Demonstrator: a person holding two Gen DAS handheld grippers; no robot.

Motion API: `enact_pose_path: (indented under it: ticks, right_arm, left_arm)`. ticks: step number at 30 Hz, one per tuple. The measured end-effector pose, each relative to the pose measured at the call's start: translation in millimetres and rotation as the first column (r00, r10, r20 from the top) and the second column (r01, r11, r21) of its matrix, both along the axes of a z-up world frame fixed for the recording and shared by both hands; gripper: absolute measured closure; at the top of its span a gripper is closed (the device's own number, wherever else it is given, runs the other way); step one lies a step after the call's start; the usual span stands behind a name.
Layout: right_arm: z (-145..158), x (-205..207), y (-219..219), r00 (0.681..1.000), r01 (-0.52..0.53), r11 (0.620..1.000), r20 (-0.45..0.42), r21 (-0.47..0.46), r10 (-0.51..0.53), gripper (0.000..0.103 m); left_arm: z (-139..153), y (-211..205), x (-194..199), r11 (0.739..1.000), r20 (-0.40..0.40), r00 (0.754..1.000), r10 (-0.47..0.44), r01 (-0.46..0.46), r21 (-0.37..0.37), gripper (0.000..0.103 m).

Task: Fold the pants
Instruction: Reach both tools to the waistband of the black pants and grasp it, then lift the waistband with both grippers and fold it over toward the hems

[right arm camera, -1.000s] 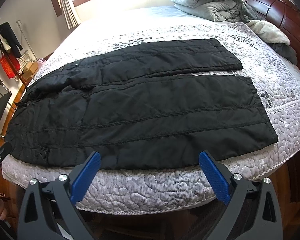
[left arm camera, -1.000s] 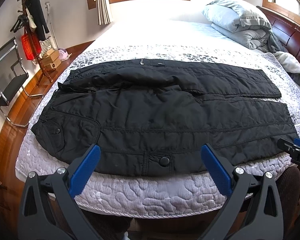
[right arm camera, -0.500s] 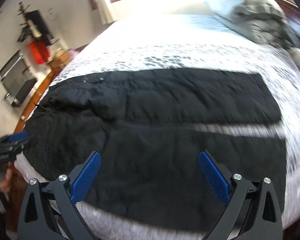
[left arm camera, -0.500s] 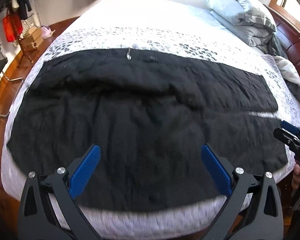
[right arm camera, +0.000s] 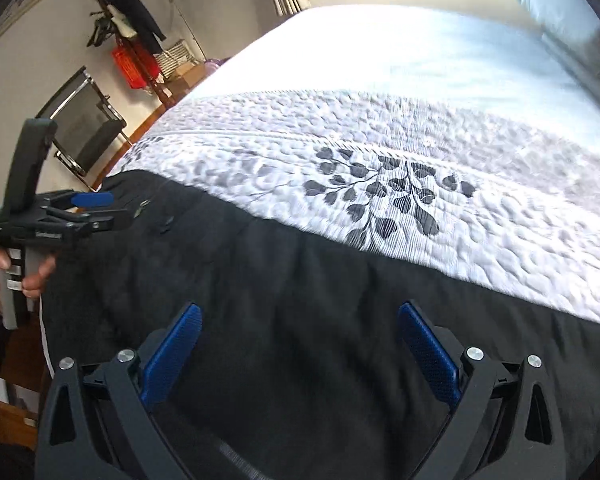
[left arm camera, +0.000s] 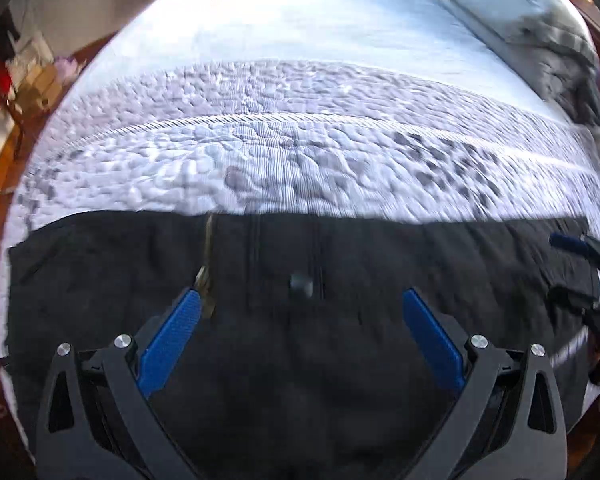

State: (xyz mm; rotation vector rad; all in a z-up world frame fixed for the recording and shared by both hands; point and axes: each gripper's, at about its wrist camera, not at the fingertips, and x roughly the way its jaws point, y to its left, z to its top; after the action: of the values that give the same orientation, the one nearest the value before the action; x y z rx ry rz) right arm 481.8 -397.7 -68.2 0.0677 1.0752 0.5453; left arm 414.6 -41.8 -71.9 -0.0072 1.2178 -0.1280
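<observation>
Black padded pants [left arm camera: 380,264] lie flat across the bed, and their far edge runs along the quilt. A zip pull [left arm camera: 207,280] and a round button [left arm camera: 302,282] mark the waist end. My left gripper [left arm camera: 300,300] hovers open just above that waist, with nothing between its blue pads; in the right wrist view it [right arm camera: 116,210] shows at the left, held by a hand [right arm camera: 32,276]. My right gripper [right arm camera: 300,316] is open low over the far leg of the pants [right arm camera: 300,280]. It also appears at the right edge of the left wrist view [left arm camera: 564,268].
The white quilt [right arm camera: 380,184] with a grey leaf pattern covers the bed beyond the pants. Folded grey bedding [left arm camera: 540,20] is piled at the far right. A coat rack [right arm camera: 112,12], a red bag [right arm camera: 130,62] and a metal chair [right arm camera: 84,128] stand on the wooden floor to the left.
Both grippers have moved forward and down over the pants, from the near bed edge towards the far edge of the pants. Both stay open. The pants have not moved.
</observation>
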Motion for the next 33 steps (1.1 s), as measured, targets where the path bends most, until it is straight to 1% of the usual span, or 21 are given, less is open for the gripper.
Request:
enact_pose_path:
  ticks: [3,6,10,13,15,16,17,19,21,22,23,24,25,26,28,29,30,31,33]
  right_arm:
    - [-21,27,-1,1.000,-0.020,1.000,-0.020,0.013,0.020,0.004]
    - [-36,47,0,0.997,-0.060,0.998,-0.042,0.017,0.061,0.004]
    - [-46,61,11,0.989,-0.143,0.989,-0.039,-0.032,0.142,0.004]
    - [-56,69,22,0.977,-0.210,0.974,-0.062,-0.088,0.205,0.004]
    - [-65,74,30,0.961,-0.269,0.956,-0.091,-0.119,0.259,0.003]
    - [-66,74,33,0.956,-0.288,0.949,-0.090,-0.126,0.278,0.003]
    - [-67,75,33,0.954,-0.297,0.946,-0.092,-0.132,0.286,0.005]
    - [-65,72,32,0.955,-0.293,0.945,-0.082,-0.146,0.284,0.028]
    - [-59,63,28,0.953,-0.304,0.941,-0.059,-0.152,0.298,0.062]
    - [-58,57,28,0.947,-0.322,0.933,-0.054,-0.161,0.317,0.071]
    - [-55,51,26,0.942,-0.334,0.928,-0.048,-0.163,0.331,0.086]
    - [-51,44,27,0.938,-0.346,0.924,-0.030,-0.165,0.345,0.090]
    - [-48,37,29,0.936,-0.348,0.921,-0.009,-0.177,0.352,0.092]
    - [-44,33,30,0.935,-0.347,0.919,0.006,-0.187,0.354,0.093]
    - [-39,27,30,0.939,-0.326,0.926,0.044,-0.188,0.340,0.093]
    - [-34,24,28,0.945,-0.300,0.936,0.074,-0.182,0.318,0.094]
    - [-30,23,23,0.949,-0.281,0.945,0.095,-0.168,0.299,0.094]
    - [-25,21,20,0.952,-0.262,0.954,0.119,-0.147,0.280,0.094]
    - [-20,20,18,0.952,-0.253,0.960,0.145,-0.124,0.269,0.094]
  left_arm:
    - [-21,-5,28,1.000,-0.033,0.999,0.024,-0.024,-0.003,0.003]
    - [-32,-12,43,1.000,-0.029,0.999,0.013,-0.014,-0.014,0.003]
    - [-33,-23,55,0.999,0.009,0.999,-0.036,0.036,-0.030,0.003]
    - [-30,-29,61,0.994,0.021,0.996,-0.091,0.092,-0.061,0.003]
    - [-28,-33,63,0.991,0.029,0.992,-0.119,0.121,-0.066,0.003]
    - [-27,-35,64,0.989,0.031,0.991,-0.132,0.134,-0.065,0.003]
    - [-25,-37,65,0.987,0.031,0.988,-0.150,0.151,-0.061,0.003]
    - [-23,-41,67,0.983,0.027,0.984,-0.174,0.175,-0.057,0.003]
    - [-20,-43,68,0.980,0.027,0.982,-0.189,0.190,-0.053,0.003]
    - [-18,-47,69,0.979,0.029,0.980,-0.198,0.199,-0.049,0.003]
    - [-18,-47,69,0.977,0.031,0.978,-0.206,0.207,-0.051,0.003]
    - [-17,-50,69,0.972,0.029,0.974,-0.225,0.227,-0.060,0.003]
    - [-17,-53,68,0.966,0.023,0.968,-0.249,0.250,-0.072,0.003]
    - [-19,-60,69,0.950,0.007,0.954,-0.300,0.300,-0.084,0.003]
    - [-21,-68,68,0.930,0.003,0.933,-0.359,0.358,-0.078,0.003]
    - [-24,-73,68,0.910,0.002,0.914,-0.406,0.404,-0.093,0.003]
    - [-26,-77,68,0.894,-0.005,0.900,-0.436,0.433,-0.116,0.003]
    - [-29,-80,69,0.881,-0.013,0.889,-0.458,0.453,-0.137,0.003]
    - [-35,-87,74,0.848,-0.025,0.863,-0.505,0.490,-0.201,0.003]
